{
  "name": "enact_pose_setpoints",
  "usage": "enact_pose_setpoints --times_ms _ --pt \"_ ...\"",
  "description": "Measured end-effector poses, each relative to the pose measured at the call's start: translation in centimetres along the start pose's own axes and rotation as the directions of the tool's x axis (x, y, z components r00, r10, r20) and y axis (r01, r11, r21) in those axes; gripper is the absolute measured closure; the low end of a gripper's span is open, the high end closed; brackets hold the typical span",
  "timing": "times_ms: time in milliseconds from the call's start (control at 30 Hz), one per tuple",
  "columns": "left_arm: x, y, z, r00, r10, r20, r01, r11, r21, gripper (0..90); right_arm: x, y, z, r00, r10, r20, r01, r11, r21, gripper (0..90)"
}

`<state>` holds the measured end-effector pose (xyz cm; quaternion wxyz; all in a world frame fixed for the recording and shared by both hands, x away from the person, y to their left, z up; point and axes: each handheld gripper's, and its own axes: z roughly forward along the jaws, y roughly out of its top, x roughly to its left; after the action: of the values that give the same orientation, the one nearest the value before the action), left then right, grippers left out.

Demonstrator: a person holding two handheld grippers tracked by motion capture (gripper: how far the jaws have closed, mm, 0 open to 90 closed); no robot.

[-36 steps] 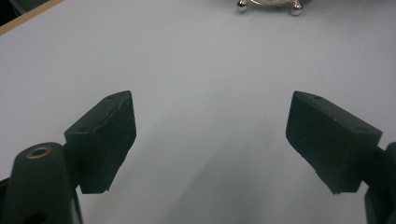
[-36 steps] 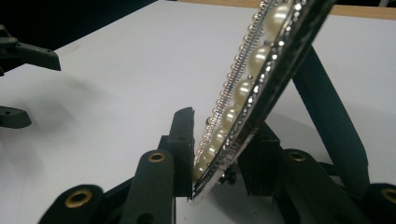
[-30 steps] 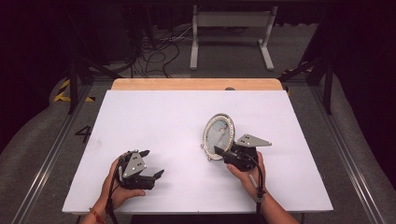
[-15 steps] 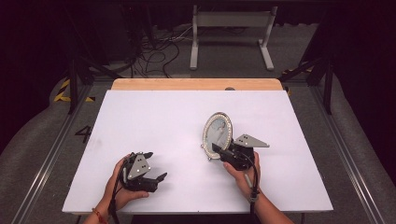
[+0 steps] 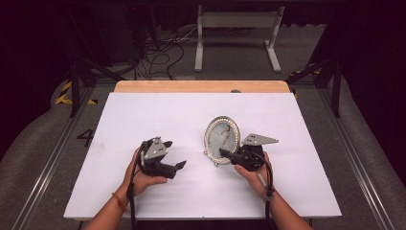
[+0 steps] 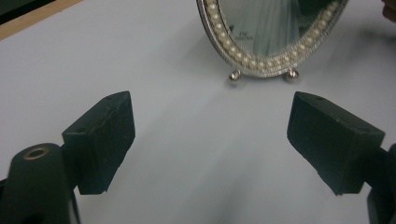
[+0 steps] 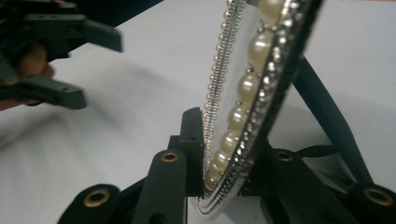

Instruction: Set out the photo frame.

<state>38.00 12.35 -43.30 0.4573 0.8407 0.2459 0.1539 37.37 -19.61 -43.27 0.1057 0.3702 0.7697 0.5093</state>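
While gripping the oval pearl-rimmed picture frame [image 5: 222,139] by its lower right rim, right claw [image 5: 229,154] with jaws just closing onto that edge, clamped on both faces in the right gripper view. Left claw [image 5: 173,154] wide open, nothing between the jaws, shifted right toward the frame since the earlier picture. Frame upright on white bench [image 5: 143,115], centre of picture, long axis vertical, face toward lower left.

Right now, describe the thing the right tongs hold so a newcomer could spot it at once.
On the white table, look right of centre, just ahead of the person's right hand. There stands an oval frame, upright on small ball feet, its edge between the right tongs. Its rim of pearl beads sets it apart.
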Motion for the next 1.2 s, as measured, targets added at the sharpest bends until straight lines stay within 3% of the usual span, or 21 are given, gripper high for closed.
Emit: enact_pose_setpoints --times_ms 67,167,267,333,500,533,600,700,800,833,967,1033,1133,1200 --pt "0.4 1.0 1.5 0.9994 -0.009 0.033 0.009 0.9999 0.008 15.1 0.0 0.0 -0.2 0.9999 0.003 0.013 -0.003 1.0 0.0 59.8" --pt "0.7 2.1 3.5 0.9986 0.009 0.052 -0.01 0.9998 0.015 13.5 0.3 -0.2 -1.0 0.9992 -0.011 0.04 0.011 1.0 0.0 57.3" --pt "1.0 2.8 5.0 0.9982 0.017 0.057 -0.018 0.9998 0.01 13.7 0.8 -0.4 -2.2 0.9983 -0.033 0.049 0.033 0.999 -0.011 59.5" --pt "1.3 3.3 6.1 0.9969 0.007 0.078 -0.008 0.9999 0.014 12.8 1.0 -0.5 -2.9 0.9975 -0.04 0.059 0.042 0.999 -0.034 65.6" --pt "1.3 3.8 7.2 0.9971 0.031 0.069 -0.032 0.9994 0.012 15.4 1.2 -0.7 -3.0 0.996 -0.042 0.079 0.045 0.998 -0.042 73.5" --pt "1.5 3.9 7.7 0.9966 0.027 0.078 -0.03 0.9991 0.032 15.4 1.2 -0.7 -2.9 0.9957 -0.042 0.083 0.046 0.998 -0.043 73.5" --pt "2.0 4.4 8.3 0.9941 -0.016 0.107 0.016 0.9999 -0.002 15.6 1.2 -0.8 -2.9 0.995 -0.06 0.08 0.064 0.997 -0.045 73.3" --pt "2.2 4.5 8.5 0.9934 -0.002 0.115 0.006 0.9995 -0.03 17.9 1.2 -0.6 -2.9 0.9927 -0.085 0.086 0.088 0.996 -0.03 73.1" --pt "2.0 4.4 9.4 0.98 0.044 0.194 -0.039 0.9989 -0.027 17.8 1.3 -0.6 -2.9 0.9922 -0.086 0.09 0.089 0.996 -0.027 73.1" --pt "1.9 4.2 9.8 0.9705 0.053 0.235 -0.05 0.9986 -0.02 17.9 1.3 -0.6 -2.9 0.9923 -0.085 0.09 0.088 0.996 -0.03 73.1" --pt "1.5 4.1 10.5 0.9481 0.065 0.311 -0.063 0.9979 -0.015 18.5 1.4 -0.7 -2.9 0.9922 -0.08 0.095 0.083 0.996 -0.028 73.0" --pt "1.2 4.2 10.6 0.9444 0.068 0.322 -0.069 0.9976 -0.01 18.7 1.3 -0.7 -2.9 0.9927 -0.079 0.092 0.082 0.996 -0.027 73.1" --pt "1.2 4.2 10.3 0.9503 0.061 0.305 -0.065 0.9979 0.003 21.2 1.2 -0.6 -2.9 0.993 -0.08 0.086 0.083 0.996 -0.026 73.1" --pt "1.4 4.2 9.7 0.9492 0.053 0.31 -0.06 0.9981 0.012 26.9 1.0 -0.6 -2.9 0.9933 -0.071 0.091 0.074 0.997 -0.022 72.7"
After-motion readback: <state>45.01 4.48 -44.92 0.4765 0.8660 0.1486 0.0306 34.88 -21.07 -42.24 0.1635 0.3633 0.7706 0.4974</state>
